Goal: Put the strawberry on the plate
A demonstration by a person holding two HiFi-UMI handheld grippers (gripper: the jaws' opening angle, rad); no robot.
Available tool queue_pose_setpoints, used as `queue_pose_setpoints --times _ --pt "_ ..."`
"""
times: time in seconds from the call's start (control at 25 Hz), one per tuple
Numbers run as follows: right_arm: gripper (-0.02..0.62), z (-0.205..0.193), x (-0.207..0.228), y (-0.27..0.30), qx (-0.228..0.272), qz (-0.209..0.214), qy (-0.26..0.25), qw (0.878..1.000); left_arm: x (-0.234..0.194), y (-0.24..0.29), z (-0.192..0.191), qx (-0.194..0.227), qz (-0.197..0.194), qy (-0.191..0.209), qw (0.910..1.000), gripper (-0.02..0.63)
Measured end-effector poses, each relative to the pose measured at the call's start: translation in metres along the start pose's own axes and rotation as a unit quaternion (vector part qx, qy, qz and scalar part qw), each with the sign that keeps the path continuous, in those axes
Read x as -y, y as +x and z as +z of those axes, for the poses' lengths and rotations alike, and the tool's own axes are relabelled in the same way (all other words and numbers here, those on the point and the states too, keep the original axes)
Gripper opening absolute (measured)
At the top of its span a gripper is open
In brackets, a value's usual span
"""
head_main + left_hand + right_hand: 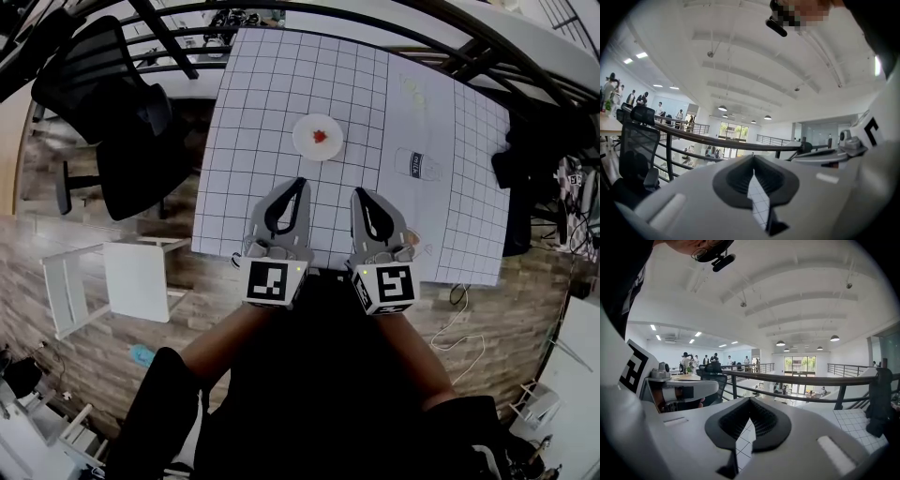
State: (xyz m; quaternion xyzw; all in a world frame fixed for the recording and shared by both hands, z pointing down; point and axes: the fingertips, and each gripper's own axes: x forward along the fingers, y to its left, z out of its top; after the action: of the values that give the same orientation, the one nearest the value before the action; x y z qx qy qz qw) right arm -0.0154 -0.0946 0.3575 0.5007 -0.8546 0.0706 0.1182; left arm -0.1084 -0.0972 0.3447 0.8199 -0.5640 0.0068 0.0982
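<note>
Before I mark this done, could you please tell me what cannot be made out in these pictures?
1. Strawberry on the plate: head view only, too small to judge its condition.
2. Plate and strawberry, gripper views: hidden behind the bodies of the shut left gripper and right gripper.
3. Pale item right of the plate: head view, too small to name.
</note>
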Motion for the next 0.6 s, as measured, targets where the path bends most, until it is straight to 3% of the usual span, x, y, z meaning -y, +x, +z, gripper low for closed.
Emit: queue_pose_setpoints --times 0.16,0.6 --pt "-0.003 0.006 0.004 0.001 0.008 -0.004 0.002 1.0 -0.005 0.002 0.007 0.005 0.006 0.006 1.0 0.011" --pt "-0.003 0.005 0.018 -0.004 0.014 -0.02 0.001 1.0 0.017 0.014 -0.001 0.001 -0.023 0.015 0.9996 0.011"
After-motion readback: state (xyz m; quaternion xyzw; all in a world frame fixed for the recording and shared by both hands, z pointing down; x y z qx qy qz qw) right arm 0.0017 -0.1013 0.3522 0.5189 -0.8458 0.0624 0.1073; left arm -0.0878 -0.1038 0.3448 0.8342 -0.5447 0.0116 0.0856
